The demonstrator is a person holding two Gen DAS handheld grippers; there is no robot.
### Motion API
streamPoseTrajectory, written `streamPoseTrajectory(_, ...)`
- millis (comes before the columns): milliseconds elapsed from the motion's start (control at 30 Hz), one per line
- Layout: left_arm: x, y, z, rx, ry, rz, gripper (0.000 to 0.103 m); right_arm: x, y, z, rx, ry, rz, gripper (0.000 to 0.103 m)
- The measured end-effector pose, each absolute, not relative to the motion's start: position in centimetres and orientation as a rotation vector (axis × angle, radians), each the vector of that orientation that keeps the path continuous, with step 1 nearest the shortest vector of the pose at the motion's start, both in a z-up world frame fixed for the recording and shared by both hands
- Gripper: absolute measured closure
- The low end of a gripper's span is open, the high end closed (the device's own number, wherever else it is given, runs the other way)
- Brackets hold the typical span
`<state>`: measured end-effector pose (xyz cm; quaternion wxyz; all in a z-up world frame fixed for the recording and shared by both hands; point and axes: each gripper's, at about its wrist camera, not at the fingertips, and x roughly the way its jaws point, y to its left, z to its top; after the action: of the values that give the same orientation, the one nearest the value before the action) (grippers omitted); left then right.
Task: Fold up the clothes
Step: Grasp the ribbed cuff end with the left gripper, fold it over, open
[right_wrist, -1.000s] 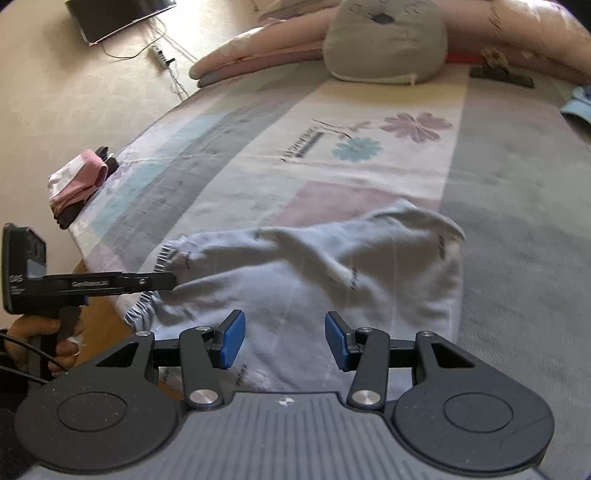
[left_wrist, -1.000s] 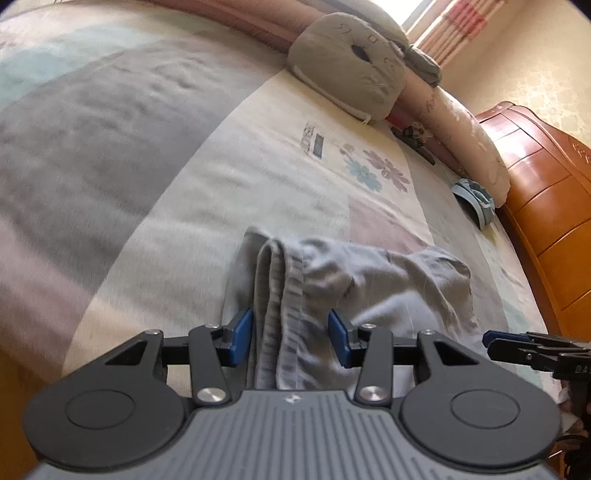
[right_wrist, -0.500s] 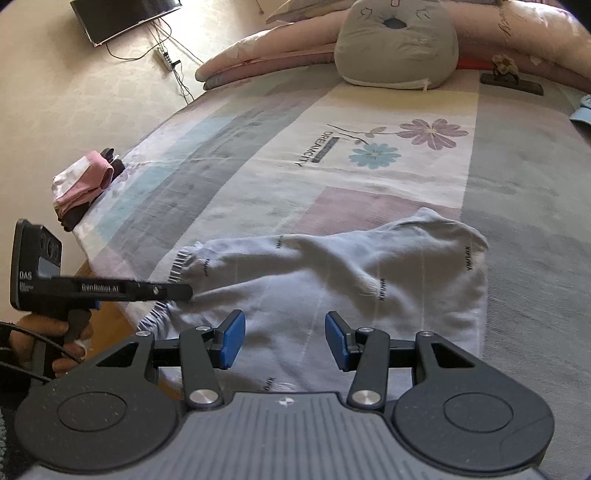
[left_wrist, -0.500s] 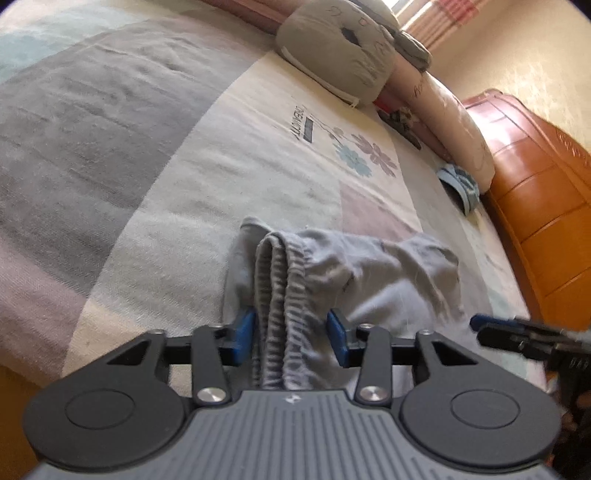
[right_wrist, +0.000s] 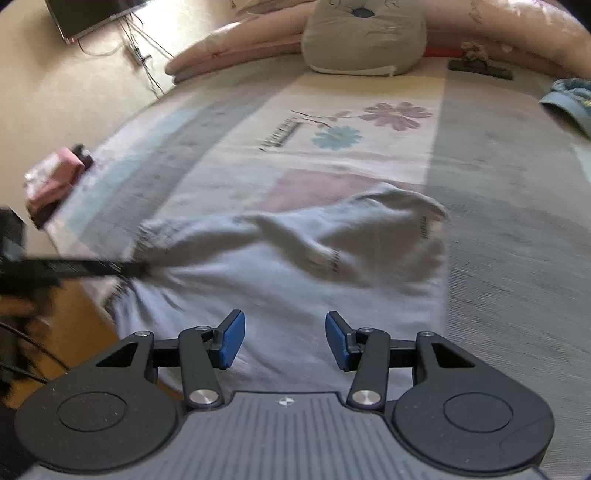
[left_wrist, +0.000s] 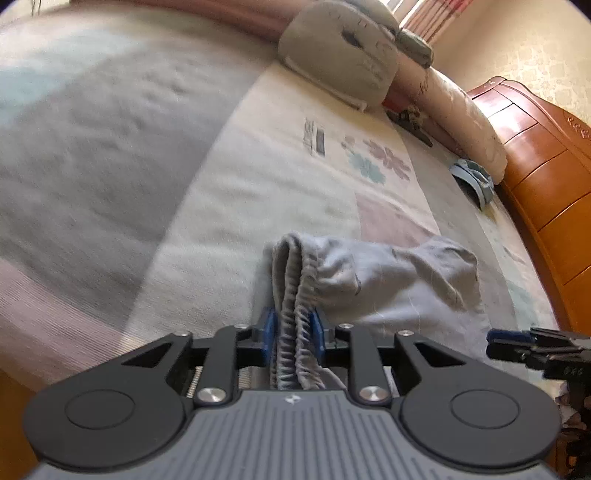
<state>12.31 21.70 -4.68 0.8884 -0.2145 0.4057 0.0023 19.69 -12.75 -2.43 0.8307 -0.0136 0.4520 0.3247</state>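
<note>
The grey garment [left_wrist: 388,280] is spread near the foot edge of the bed [left_wrist: 110,155]. Its gathered waistband is pinched by the left gripper [left_wrist: 293,330]. The right gripper [right_wrist: 284,339] is held open above the cloth, nothing between its pads. Much of the right wrist view is motion-blurred; the garment's near hem is hidden behind both gripper bodies.

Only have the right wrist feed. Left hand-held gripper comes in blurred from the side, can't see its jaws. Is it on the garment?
Observer: Yes. The left hand-held gripper is shut on the bunched elastic waistband of the grey garment.
Operator: Anything off to my right, past the garment?
Observer: A wooden bed frame runs along that side.
Operator: Window anywhere?
Observer: Striped curtains hang behind the grey pillow.
</note>
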Motion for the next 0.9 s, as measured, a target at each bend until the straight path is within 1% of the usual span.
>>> streamPoseTrajectory(100,11.7,21.4,-2.0,-0.373,0.781,-0.016,0.078,19.0,-14.2,-2.9,-0.112,0.934,0.626,0.049)
streamPoseTrajectory(167,12.4,20.6,-1.3,-0.38,0.747,-0.098,0.064,18.7,-15.2,-3.4,-0.129,0.917,0.616,0.05)
streamPoseTrajectory(200,13.0,20.1,-1.4,-0.39,0.739,-0.147,0.063,18.8,-15.3,-3.5,-0.122,0.909,0.624,0.05)
streamPoseTrajectory(300,15.8,18.0,-3.2,-0.385,0.796,-0.217,0.063,19.1,-15.4,-3.9,-0.097,0.881,0.657,0.05)
streamPoseTrajectory(367,16.8,17.5,-4.8,-0.35,0.855,-0.158,0.062,19.4,-15.1,-4.4,-0.079,0.876,0.677,0.05)
streamPoseTrajectory(400,17.3,17.5,-5.8,-0.332,0.898,-0.098,0.065,19.7,-15.2,-5.0,-0.072,0.89,0.668,0.05)
streamPoseTrajectory(433,17.3,17.7,-6.0,-0.345,0.904,-0.078,0.07,20.1,-15.6,-5.6,-0.066,0.907,0.645,0.052)
streamPoseTrajectory(467,17.1,18.0,-5.9,-0.372,0.893,-0.075,0.068,20.2,-16.1,-5.8,-0.052,0.906,0.639,0.057)
streamPoseTrajectory(500,17.0,18.0,-5.5,-0.381,0.88,-0.082,0.067,20.4,-16.5,-5.6,-0.037,0.905,0.637,0.057)
streamPoseTrajectory(533,16.9,17.8,-5.1,-0.383,0.866,-0.093,0.062,20.9,-16.7,-5.0,-0.031,0.906,0.624,0.057)
streamPoseTrajectory(567,16.8,17.6,-4.6,-0.384,0.852,-0.105,0.058,21.3,-16.6,-4.2,-0.032,0.876,0.624,0.057)
streamPoseTrajectory(633,17.0,17.0,-4.5,-0.381,0.838,-0.148,0.055,22.3,-16.2,-2.6,-0.033,0.815,0.625,0.057)
streamPoseTrajectory(733,17.7,16.8,-5.4,-0.387,0.88,-0.135,0.055,24.7,-13.6,-1.2,-0.05,0.751,0.667,0.057)
streamPoseTrajectory(800,17.6,17.1,-6.2,-0.395,0.879,-0.128,0.054,26.4,-11.6,-1.8,-0.081,0.757,0.687,0.057)
streamPoseTrajectory(833,17.3,17.5,-6.4,-0.42,0.867,-0.135,0.052,27.2,-11.0,-2.7,-0.091,0.783,0.675,0.057)
streamPoseTrajectory(900,16.9,18.3,-6.7,-0.463,0.852,-0.128,0.052,28.7,-10.5,-4.9,-0.12,0.828,0.63,0.06)
